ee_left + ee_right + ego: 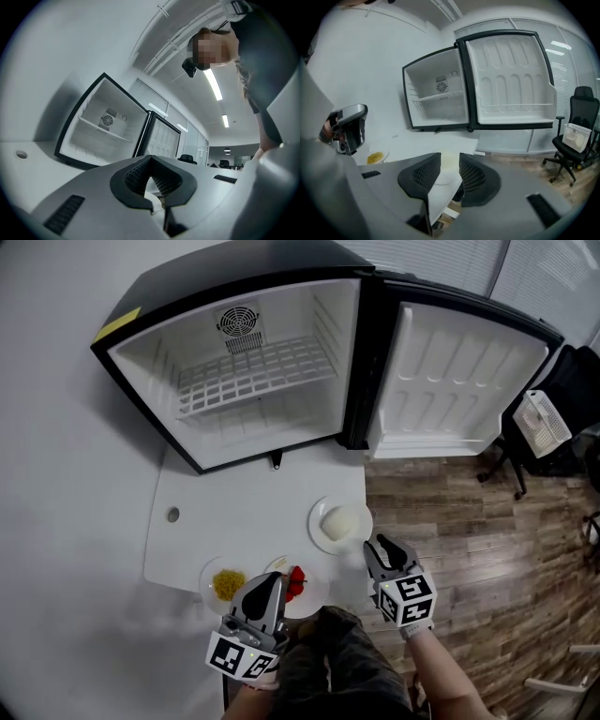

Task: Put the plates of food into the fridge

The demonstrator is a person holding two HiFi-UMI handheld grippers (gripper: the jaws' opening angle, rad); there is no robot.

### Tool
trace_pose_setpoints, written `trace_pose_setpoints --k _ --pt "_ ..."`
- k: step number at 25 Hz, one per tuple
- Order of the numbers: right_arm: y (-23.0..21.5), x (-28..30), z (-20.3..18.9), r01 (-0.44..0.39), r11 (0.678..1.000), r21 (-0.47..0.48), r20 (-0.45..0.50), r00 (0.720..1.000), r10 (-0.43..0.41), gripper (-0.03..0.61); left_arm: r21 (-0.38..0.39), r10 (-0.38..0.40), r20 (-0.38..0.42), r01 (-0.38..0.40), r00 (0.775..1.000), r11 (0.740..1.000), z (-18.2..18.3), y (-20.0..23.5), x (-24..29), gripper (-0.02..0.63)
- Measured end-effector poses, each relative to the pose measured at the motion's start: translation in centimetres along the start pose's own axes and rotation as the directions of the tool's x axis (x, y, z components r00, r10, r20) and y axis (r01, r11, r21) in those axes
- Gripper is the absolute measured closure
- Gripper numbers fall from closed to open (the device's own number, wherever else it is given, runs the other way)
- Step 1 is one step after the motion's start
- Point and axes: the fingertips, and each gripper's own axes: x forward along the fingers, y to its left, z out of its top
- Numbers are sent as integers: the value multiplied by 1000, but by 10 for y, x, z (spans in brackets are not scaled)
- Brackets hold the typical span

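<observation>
Fridge stands open at the far end of the table, door swung to the right. Wire shelf is bare.

All three plates are on the table's near end, none in the fridge:
- plate of white food, nearest the right edge;
- plate of red food, at the near edge;
- plate of yellow food, just left of the red one.

Right gripper: I read its jaws as apart in the right gripper view. The plate of white food shows in the gap just beyond the tips, and the pads are not pressing on it. In the head view the gripper sits just beside that plate's near-right rim.

Left gripper: its tips meet in the left gripper view, closed on nothing that I can see. It hangs over the left part of the red plate and points toward the fridge. A white sliver shows low in the gap behind the tips; I cannot tell what it is.
</observation>
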Motion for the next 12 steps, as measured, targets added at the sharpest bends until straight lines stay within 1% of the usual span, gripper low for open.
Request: trace_pose_setpoints --k 3,7,12 --pt "-16 21 -9 17 1000 19 -45 999 -16 476 -14 -27 -7 27 1000 1000 -13 -5 21 607" --pt "-32 44 -22 16 993 120 -92 996 -5 467 -35 -65 -31 64 997 997 -30 -17 43 607" --pt "-44 62 -29 7 973 230 -140 990 26 454 -50 -78 -41 76 996 996 -43 -22 61 607"
